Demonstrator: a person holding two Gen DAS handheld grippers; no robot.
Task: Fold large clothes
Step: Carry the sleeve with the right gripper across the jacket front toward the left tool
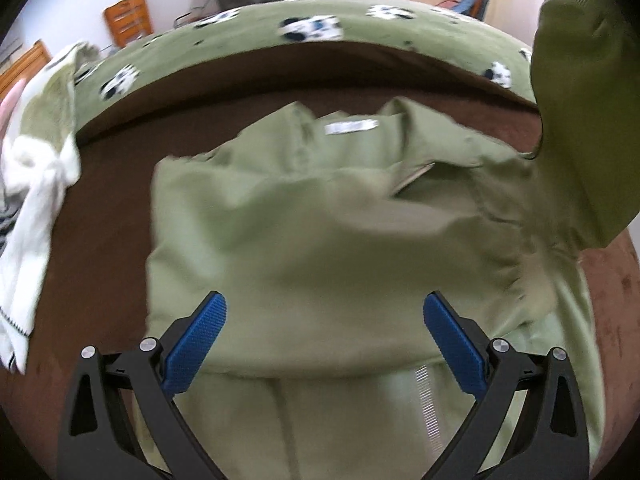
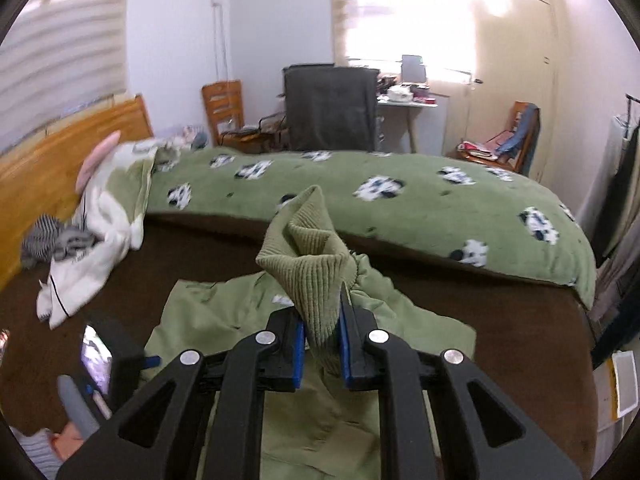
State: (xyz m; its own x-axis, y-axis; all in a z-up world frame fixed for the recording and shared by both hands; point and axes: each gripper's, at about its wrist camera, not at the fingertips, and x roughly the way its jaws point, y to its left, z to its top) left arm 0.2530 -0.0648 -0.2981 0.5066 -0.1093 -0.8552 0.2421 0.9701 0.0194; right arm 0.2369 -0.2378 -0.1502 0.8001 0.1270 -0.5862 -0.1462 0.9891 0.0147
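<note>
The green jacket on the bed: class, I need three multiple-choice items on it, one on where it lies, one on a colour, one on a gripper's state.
1. Where does the green jacket lie?
A. on the brown bedspread
B. on the wooden chair
C. on the floor

2. What colour are the pads on the left gripper?
A. red
B. blue
C. white

3. What is the state of the right gripper?
A. open and empty
B. shut on a white towel
C. shut on the ribbed cuff

Answers:
1. A, since brown fabric surrounds the spread jacket in both wrist views.
2. B, since both textured pads show blue in the left wrist view.
3. C, since the ribbed knit cuff of the sleeve is pinched between its pads and lifted above the jacket.
</note>
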